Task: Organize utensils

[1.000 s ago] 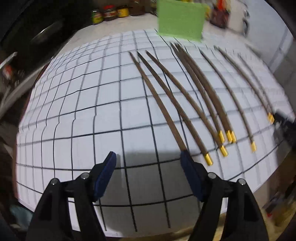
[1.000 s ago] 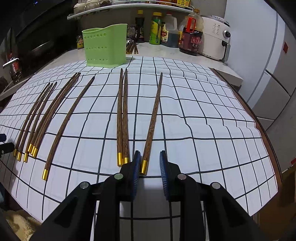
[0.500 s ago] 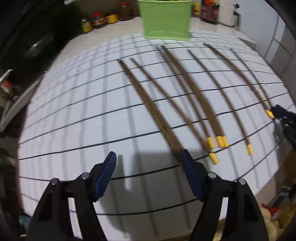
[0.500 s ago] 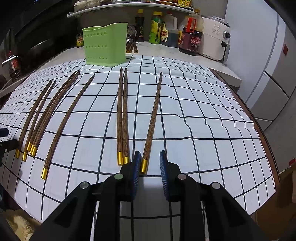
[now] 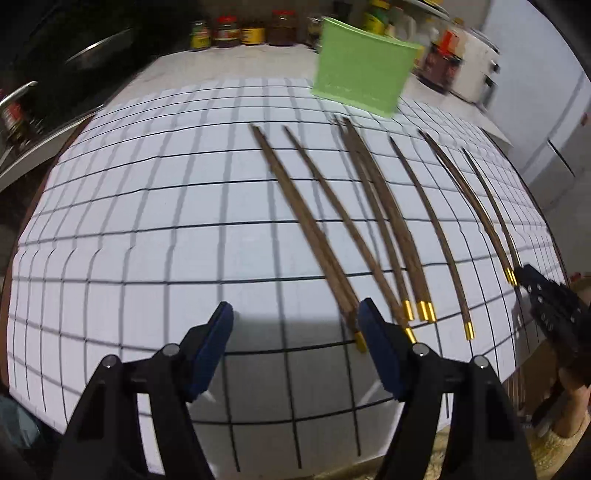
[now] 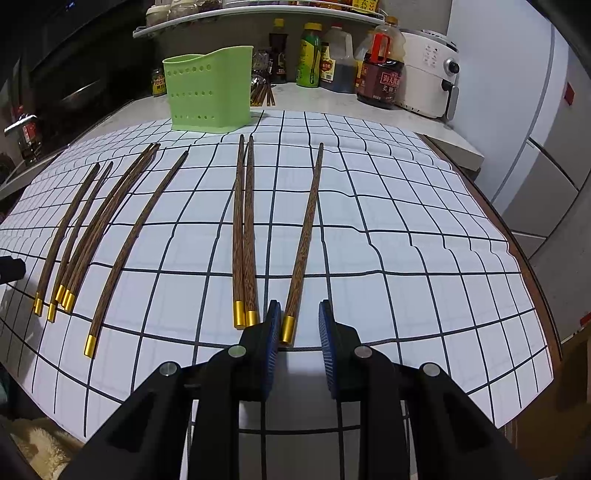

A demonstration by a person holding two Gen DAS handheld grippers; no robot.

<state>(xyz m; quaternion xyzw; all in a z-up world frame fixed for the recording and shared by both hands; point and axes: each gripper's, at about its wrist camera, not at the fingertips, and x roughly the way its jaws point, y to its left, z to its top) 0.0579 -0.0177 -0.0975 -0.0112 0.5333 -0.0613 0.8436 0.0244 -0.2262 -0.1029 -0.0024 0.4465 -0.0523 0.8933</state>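
left wrist view: left gripper (image 5: pixel 295 325) low over a white grid mat (image 5: pixel 147 229), blue pads set wide, nothing between them but bare mat. right-hand pad (image 5: pixel 373 332) just beside the gold caps of the nearest chopsticks, partly covering them; contact cannot be told. fan of wooden chopsticks (image 5: pixel 369 221) spread across the right half of the mat, gold caps toward the camera, tips toward the back. green utensil holder (image 5: pixel 360 83) upright at the far edge of the mat, blurred. row of jars (image 5: pixel 240 35) on the counter behind. right gripper's black body (image 5: pixel 554 314) at the right edge, near the outermost gold caps, with a bit of a hand (image 5: pixel 569 421) below it.

right wrist view: right gripper (image 6: pixel 299 325) low over the near edge of the same mat, pads set narrow with a clear gap. single chopstick (image 6: pixel 306 236) with its gold cap lying in that gap, close against the left pad and apart from the right one; not pinched. pair of chopsticks (image 6: pixel 243 229) side by side and touching, just left of the single one, caps beside the left pad. one more chopstick (image 6: pixel 136 243) lying alone farther left, then a loose bunch (image 6: pixel 85 236) near the mat's left edge, some overlapping. holder standing empty-looking at the back left of the mat, inside not visible. bottles of sauce and oil (image 6: pixel 380 77) and a white appliance (image 6: pixel 432 74) on the counter behind, shelf (image 6: pixel 258 7) above. dark tip of the left gripper just in at the far left edge.
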